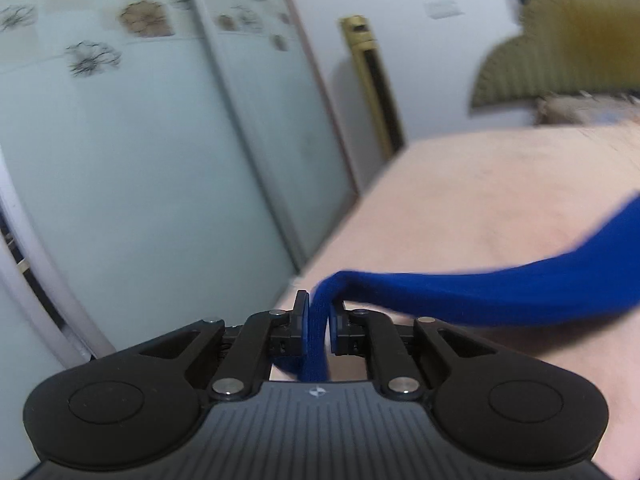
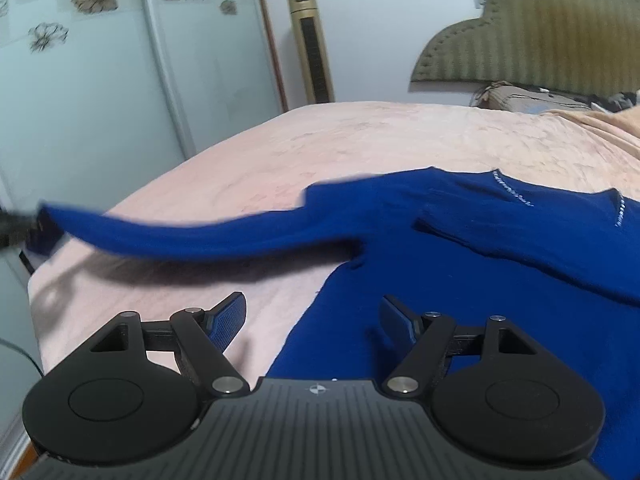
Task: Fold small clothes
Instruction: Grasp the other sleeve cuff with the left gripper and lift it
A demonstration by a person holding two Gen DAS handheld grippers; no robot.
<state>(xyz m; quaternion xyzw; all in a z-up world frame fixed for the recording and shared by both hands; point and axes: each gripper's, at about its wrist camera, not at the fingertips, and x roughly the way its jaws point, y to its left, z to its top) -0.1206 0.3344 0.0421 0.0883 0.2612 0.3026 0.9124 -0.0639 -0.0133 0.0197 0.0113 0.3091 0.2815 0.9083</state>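
Observation:
A blue knitted sweater (image 2: 500, 272) lies spread on the pink bedspread (image 2: 360, 136), with small sparkly trims near its neck. Its left sleeve (image 2: 192, 236) is stretched out sideways, raised off the bed and casting a shadow. My left gripper (image 1: 319, 314) is shut on the sleeve's cuff (image 1: 316, 332), and the sleeve (image 1: 480, 292) trails away to the right. In the right wrist view that gripper shows as a dark blur (image 2: 14, 222) at the left edge. My right gripper (image 2: 312, 304) stands open just over the sweater's lower left edge, with nothing pressed between its pads.
Pale sliding wardrobe doors (image 2: 100, 100) with flower prints run close along the bed's left side. A gold tower fan (image 2: 311, 44) stands by the far wall. An olive padded headboard (image 2: 540, 32) and crumpled bedding (image 2: 520, 98) sit at the back right.

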